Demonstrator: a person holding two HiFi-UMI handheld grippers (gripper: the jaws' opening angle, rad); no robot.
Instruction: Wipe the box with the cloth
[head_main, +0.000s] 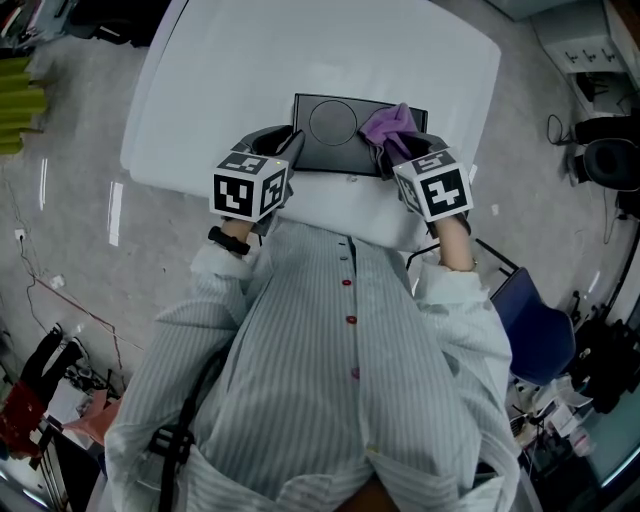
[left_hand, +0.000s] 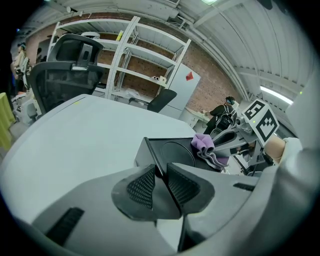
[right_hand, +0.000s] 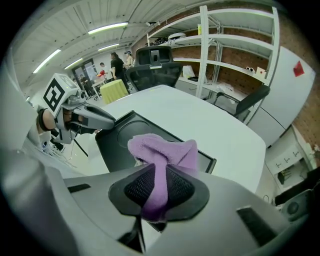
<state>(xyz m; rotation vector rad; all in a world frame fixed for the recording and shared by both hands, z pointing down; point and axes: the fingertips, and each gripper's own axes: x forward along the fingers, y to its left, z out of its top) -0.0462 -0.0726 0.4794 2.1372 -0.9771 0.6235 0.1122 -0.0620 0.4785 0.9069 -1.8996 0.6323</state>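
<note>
A flat black box (head_main: 335, 135) with a round recess lies near the white table's (head_main: 220, 90) front edge. My left gripper (head_main: 292, 146) is at the box's left front corner, and in the left gripper view it (left_hand: 160, 176) is shut on the box's (left_hand: 172, 152) thin rim. My right gripper (head_main: 386, 156) is at the box's right side, shut on a purple cloth (head_main: 390, 124). In the right gripper view the cloth (right_hand: 162, 150) bunches up above the jaws (right_hand: 159, 189) and hangs over the box (right_hand: 122, 142).
The table's front edge (head_main: 330, 200) is right against the person's striped shirt (head_main: 330, 360). A blue chair (head_main: 535, 325) stands to the right on the floor. White shelving (right_hand: 235, 45) and office chairs (left_hand: 65, 75) stand beyond the table.
</note>
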